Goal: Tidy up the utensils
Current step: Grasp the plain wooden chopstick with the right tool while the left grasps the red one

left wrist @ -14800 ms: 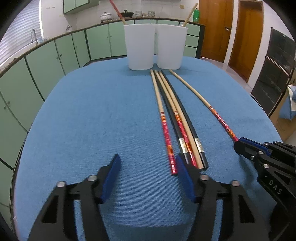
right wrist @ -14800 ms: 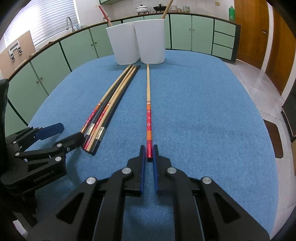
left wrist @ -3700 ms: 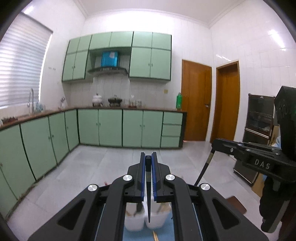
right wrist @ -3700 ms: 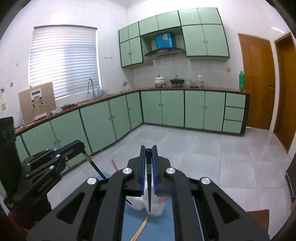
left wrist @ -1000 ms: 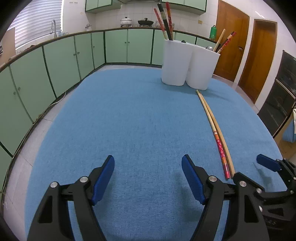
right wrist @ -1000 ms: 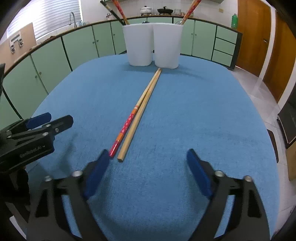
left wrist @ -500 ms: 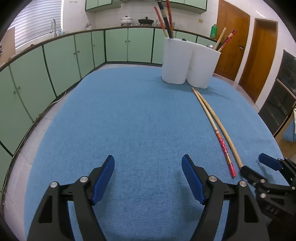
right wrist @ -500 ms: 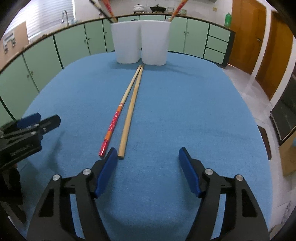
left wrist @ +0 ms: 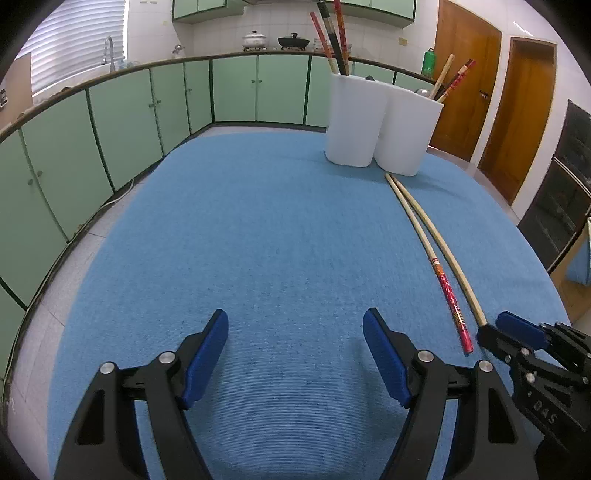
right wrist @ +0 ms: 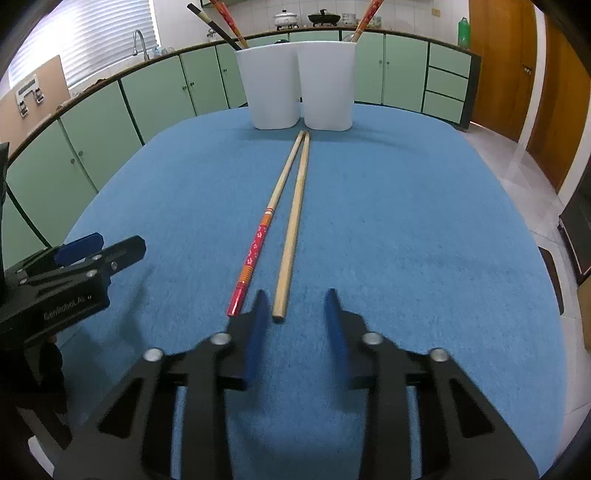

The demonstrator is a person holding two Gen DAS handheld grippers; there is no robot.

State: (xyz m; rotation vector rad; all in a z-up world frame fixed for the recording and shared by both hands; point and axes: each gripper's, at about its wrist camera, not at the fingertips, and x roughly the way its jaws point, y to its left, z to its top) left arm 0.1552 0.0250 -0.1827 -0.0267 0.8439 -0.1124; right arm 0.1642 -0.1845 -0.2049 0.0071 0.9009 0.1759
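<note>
On the blue table cloth [right wrist: 424, 221], seen from the right wrist camera, the left gripper [right wrist: 99, 243] sits at the far left edge, low over the cloth and well apart from the utensils; in its own view the left gripper [left wrist: 295, 354] has its jaws spread wide with only bare cloth between them. Next across lies the red-patterned chopstick [right wrist: 255, 251], its red end nearest the camera and just outside the left finger of the right gripper [right wrist: 293, 306]. Just beside it, to the right, lies the plain wooden chopstick [right wrist: 291, 229]; the two run almost parallel, and their far tips meet just before the cups. The plain chopstick's near end lies between the right gripper's blue pads [right wrist: 258, 317], closer to the left one. These jaws have just been closing and stand partly narrowed, but a gap shows on both sides of the stick, so nothing is clamped.

At the far end of the table two white cups stand touching. The left cup [right wrist: 273, 88] holds a black chopstick [right wrist: 214, 26] and a red one [right wrist: 227, 18], both leaning left. The right cup [right wrist: 327, 85] shows one red-patterned chopstick [right wrist: 365, 18] leaning right; the left wrist view shows several sticks in that right cup [left wrist: 410, 133].
</note>
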